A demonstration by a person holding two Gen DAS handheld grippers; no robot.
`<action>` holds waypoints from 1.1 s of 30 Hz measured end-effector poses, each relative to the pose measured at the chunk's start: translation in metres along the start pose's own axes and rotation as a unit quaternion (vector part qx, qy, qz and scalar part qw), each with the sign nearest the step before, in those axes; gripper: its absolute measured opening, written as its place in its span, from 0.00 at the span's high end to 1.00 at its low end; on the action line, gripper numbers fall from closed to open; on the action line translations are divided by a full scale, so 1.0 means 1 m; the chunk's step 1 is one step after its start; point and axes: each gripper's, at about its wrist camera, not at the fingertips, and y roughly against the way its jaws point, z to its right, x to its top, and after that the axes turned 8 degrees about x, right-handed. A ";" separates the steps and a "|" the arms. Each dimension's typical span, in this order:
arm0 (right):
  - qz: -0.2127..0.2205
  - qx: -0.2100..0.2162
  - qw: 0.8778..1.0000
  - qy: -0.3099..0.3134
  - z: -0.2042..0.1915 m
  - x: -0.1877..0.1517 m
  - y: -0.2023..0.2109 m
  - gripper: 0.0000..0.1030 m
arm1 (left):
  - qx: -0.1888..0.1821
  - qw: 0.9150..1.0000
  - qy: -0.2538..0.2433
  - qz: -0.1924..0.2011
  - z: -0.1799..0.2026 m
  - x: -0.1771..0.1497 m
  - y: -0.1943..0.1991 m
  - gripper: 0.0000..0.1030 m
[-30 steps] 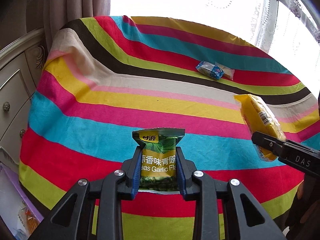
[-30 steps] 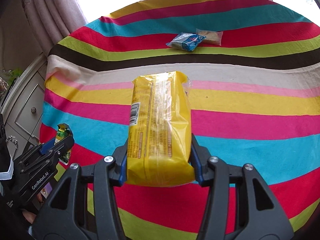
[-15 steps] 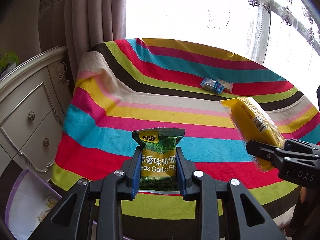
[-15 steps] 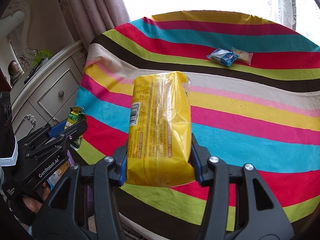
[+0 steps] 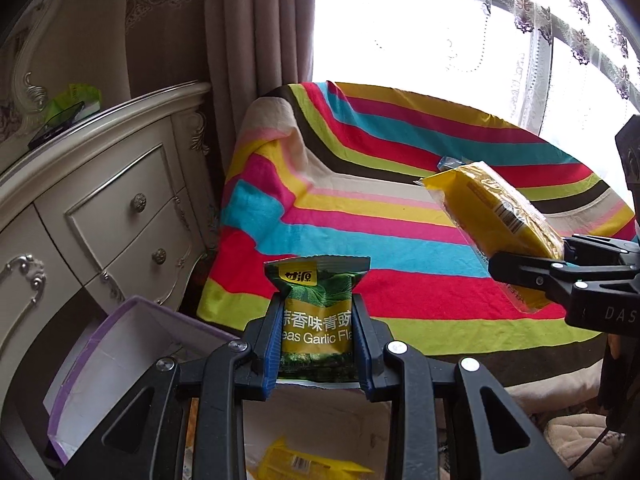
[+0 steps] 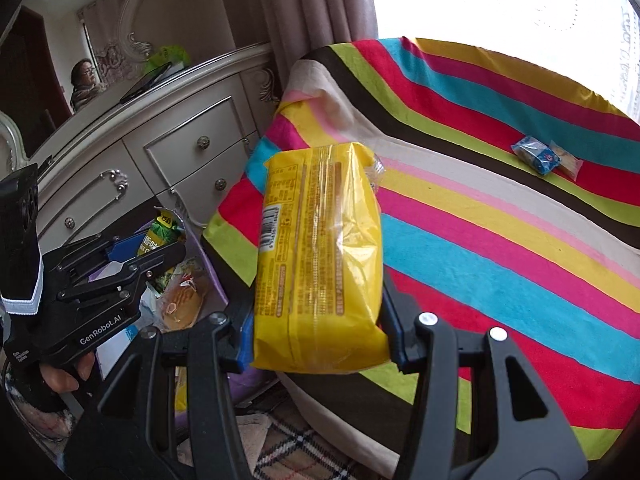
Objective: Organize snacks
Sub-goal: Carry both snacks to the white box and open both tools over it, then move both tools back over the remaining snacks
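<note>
You swung both claws from the striped bench (image 6: 500,240) toward the purple box (image 5: 120,344). The left claw (image 5: 318,340) stayed clamped on the green pea packet (image 5: 316,320), the right claw (image 6: 320,332) on the yellow packet (image 6: 320,248). Neither was dropped in yet, and two small packets (image 6: 546,158) remained on the bench.

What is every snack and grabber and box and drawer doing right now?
Left gripper: shut on green pea packet.
Green pea packet: held upright, sealed.
Right gripper: shut on yellow packet.
Yellow packet: held, sealed.
Blue snack: lying on striped cloth.
Purple box: open.
Dresser drawers: closed.
</note>
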 end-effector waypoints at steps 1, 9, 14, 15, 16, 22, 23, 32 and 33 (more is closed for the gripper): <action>-0.004 0.007 1.000 0.007 -0.007 0.000 -0.003 0.47 | 0.004 1.000 0.005 -0.002 -0.007 -0.004 0.002 0.69; -0.047 0.042 0.995 0.078 -0.065 -0.006 -0.029 0.47 | 0.047 0.998 0.048 0.007 -0.056 -0.032 0.020 0.69; -0.075 0.051 0.990 0.111 -0.088 -0.019 -0.042 0.47 | 0.071 0.995 0.064 0.009 -0.078 -0.044 0.025 0.69; -0.080 0.053 0.988 0.119 -0.093 -0.022 -0.044 0.47 | 0.077 0.995 0.066 0.007 -0.082 -0.047 0.025 0.69; -0.084 0.055 0.987 0.128 -0.098 -0.024 -0.046 0.47 | 0.083 0.994 0.069 0.005 -0.086 -0.050 0.024 0.69; -0.109 0.068 0.976 0.176 -0.126 -0.039 -0.057 0.47 | 0.106 0.990 0.092 -0.007 -0.110 -0.063 0.023 0.69; -0.113 0.071 0.974 0.181 -0.129 -0.041 -0.059 0.47 | 0.111 0.989 0.093 -0.007 -0.113 -0.064 0.023 0.69; -0.124 0.130 0.965 0.191 -0.149 -0.053 -0.071 0.47 | 0.155 0.982 0.105 -0.025 -0.137 -0.074 0.020 0.68; -0.119 0.151 0.963 0.187 -0.149 -0.053 -0.071 0.47 | 0.165 0.980 0.107 -0.030 -0.140 -0.075 0.020 0.67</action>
